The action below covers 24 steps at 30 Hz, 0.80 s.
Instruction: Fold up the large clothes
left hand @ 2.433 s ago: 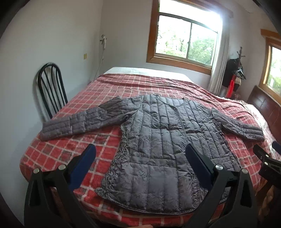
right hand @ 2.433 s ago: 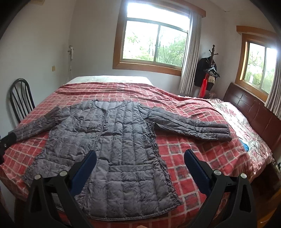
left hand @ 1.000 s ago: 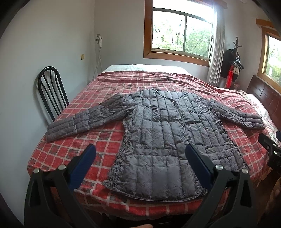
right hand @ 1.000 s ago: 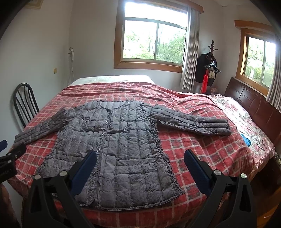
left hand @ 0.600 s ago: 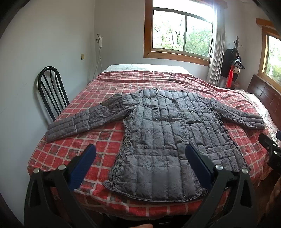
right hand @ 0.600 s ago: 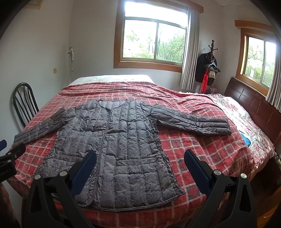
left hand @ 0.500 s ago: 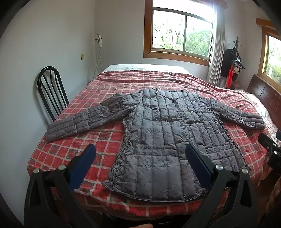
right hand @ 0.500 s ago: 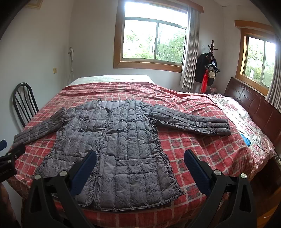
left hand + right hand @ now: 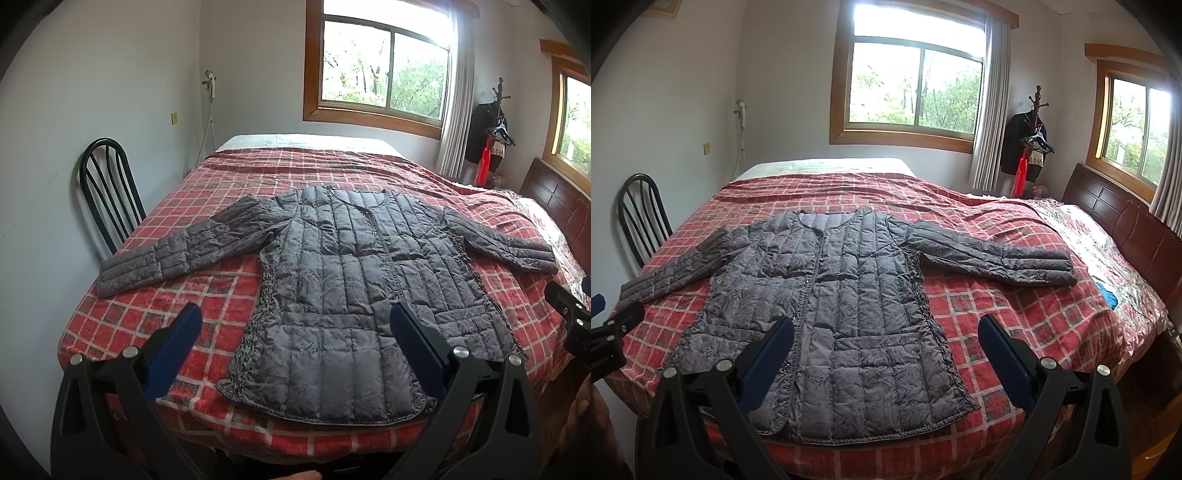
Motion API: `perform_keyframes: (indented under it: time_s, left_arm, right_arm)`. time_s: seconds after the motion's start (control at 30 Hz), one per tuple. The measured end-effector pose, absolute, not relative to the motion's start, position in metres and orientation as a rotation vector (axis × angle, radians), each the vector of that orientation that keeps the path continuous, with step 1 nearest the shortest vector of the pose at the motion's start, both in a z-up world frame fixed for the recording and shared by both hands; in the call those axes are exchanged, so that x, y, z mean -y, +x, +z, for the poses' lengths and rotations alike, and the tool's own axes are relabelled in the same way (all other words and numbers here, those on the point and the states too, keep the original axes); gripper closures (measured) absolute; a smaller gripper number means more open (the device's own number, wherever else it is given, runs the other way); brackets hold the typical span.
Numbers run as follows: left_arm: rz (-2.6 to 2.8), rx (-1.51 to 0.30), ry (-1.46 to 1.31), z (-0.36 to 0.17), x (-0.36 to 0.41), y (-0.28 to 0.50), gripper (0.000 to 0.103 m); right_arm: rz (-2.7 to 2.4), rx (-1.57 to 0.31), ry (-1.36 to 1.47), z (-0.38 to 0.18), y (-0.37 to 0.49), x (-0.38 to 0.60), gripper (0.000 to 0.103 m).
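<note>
Both the left gripper [image 9: 293, 339] and right gripper [image 9: 886, 343] have drawn back from the grey quilted long-sleeved jacket [image 9: 343, 291], which stays spread flat on the red checked bedspread [image 9: 207, 310], fingers wide and empty, so folding has not yet begun.

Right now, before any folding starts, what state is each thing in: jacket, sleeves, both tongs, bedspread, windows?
Jacket: spread flat, front up, closed down the middle, unfolded.
Left sleeve: stretched out sideways, flat.
Right sleeve: stretched out sideways, flat.
Left tongs: open, empty, short of the hem.
Right tongs: open, empty, over the hem.
Bedspread: covering the bed, slightly rumpled.
Windows: look shut, curtains drawn aside.
</note>
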<state>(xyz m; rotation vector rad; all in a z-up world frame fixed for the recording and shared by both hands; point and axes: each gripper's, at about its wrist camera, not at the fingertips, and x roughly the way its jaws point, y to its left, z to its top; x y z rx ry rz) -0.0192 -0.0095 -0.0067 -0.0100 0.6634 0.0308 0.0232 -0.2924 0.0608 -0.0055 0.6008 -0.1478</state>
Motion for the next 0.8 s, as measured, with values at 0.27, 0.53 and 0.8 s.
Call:
perform_keyframes:
  time_s: [0.27, 0.53, 0.8]
  left_arm:
    - [0.026, -0.668, -0.017, -0.009, 0.007, -0.017, 0.003]
    - [0.016, -0.692, -0.033, -0.013, 0.005, 0.011, 0.003]
    - [-0.169, -0.743, -0.127, -0.031, 0.011, 0.07, 0.003]
  right_arm:
    - [-0.152, -0.604, -0.007, 0.06, 0.025, 0.294, 0.004]
    - [-0.154, -0.579, 0.024, 0.056, 0.045, 0.322, 0.004]
    - [-0.134, -0.616, 0.499, 0.018, 0.113, 0.489, 0.005]
